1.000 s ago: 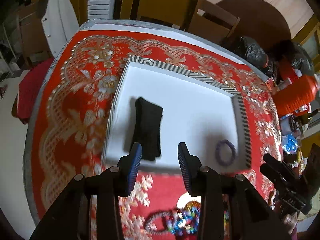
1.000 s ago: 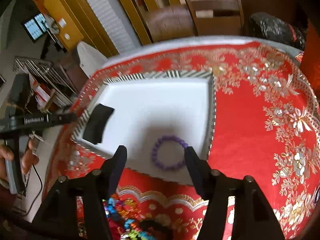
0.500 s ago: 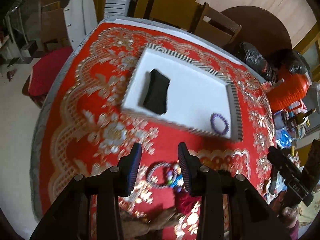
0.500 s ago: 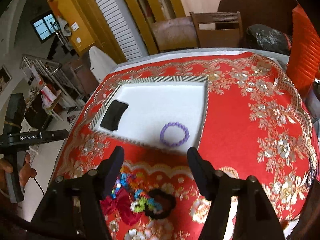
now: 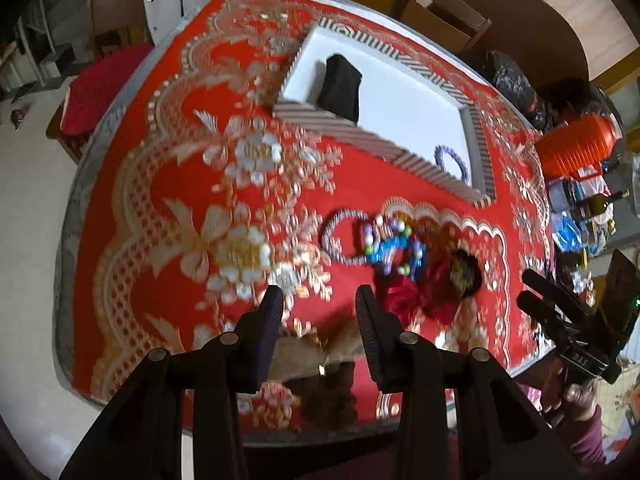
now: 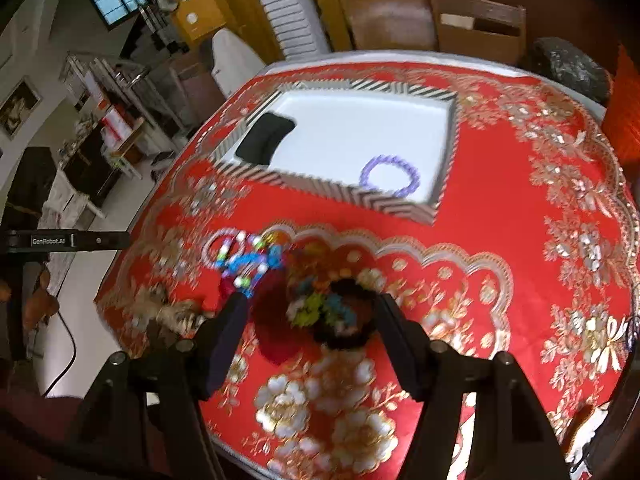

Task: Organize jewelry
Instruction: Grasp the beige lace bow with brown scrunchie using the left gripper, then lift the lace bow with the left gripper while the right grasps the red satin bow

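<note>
We see the jewelry pile (image 5: 400, 248) lying loose on the red tablecloth (image 5: 168, 184), right of centre in the left wrist view: a pale beaded ring, blue and multicoloured beads, red pieces and a dark bracelet, all blurred. In the right wrist view the same pile (image 6: 288, 284) sits at the lower middle, the dark bracelet (image 6: 348, 316) between the right gripper's fingers but not touched by them.

One purple bead bracelet (image 6: 390, 176) already lies in the white tray (image 6: 360, 132), in its near right corner as that view shows it. A black cushion (image 6: 264, 136) rests at the tray's left end. The tray, with a striped black-and-white rim, stands beyond the pile toward the upper middle of both frames.

Our left gripper (image 5: 318, 308) hovers over bare cloth at the lower middle of its view, left of the pile; its jaws are opening and nothing is between them. Our right gripper (image 6: 310, 320) stands wide apart above the pile, gripping nothing.

At the right edge of the left wrist view we see a hand (image 5: 576, 396) on the other gripper's handle, and an orange ribbed container (image 5: 576, 148) beyond the table. Wooden chairs (image 6: 476, 24) stand at the top.
</note>
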`<state>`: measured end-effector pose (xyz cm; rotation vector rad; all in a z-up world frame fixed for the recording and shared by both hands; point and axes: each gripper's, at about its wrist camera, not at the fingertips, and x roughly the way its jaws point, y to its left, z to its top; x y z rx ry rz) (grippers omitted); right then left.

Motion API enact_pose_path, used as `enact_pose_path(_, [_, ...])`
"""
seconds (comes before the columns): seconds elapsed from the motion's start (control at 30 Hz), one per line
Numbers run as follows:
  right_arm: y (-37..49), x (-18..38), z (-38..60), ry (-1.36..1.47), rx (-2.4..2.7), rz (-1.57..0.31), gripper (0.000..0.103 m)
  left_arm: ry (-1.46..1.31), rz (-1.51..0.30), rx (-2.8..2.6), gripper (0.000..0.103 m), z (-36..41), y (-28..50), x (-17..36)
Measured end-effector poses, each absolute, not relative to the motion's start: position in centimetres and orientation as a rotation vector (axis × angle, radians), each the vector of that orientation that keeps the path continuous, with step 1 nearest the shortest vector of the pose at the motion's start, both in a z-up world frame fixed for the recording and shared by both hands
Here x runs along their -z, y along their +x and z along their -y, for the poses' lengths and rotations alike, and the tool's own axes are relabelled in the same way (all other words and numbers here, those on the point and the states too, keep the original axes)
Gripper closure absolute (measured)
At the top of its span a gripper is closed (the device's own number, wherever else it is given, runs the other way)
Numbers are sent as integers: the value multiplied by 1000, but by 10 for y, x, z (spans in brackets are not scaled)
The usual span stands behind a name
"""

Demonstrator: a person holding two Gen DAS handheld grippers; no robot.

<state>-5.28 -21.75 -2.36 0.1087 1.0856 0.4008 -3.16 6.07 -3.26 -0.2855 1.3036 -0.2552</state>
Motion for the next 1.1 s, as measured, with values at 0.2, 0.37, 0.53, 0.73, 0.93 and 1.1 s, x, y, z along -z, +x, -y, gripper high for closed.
enact_pose_path(0.2, [-67, 36, 201, 57, -481, -1135, 34, -266, -1370, 302, 79, -47, -60, 49])
enact_pose_path(0.37, [-70, 45, 185, 48, -538, -1162, 34, -254, -1417, 288, 79, -42, -79, 62])
enact_pose_path(0.53, [-67, 51, 169, 18, -563, -1173, 34, -221, -1450, 251, 79, -37, -90, 75])
enact_pose_path(0.73, [-66, 55, 162, 11, -579, -1197, 34, -215, -1437, 213, 79, -41, -94, 80])
enact_pose_path(0.93, [-65, 61, 157, 34, -581, -1225, 34, -219, -1447, 189, 79, -42, -94, 90])
enact_pose_path(1.1, [-63, 73, 151, 62, -576, -1256, 34, -203, -1442, 177, 79, -40, -92, 94])
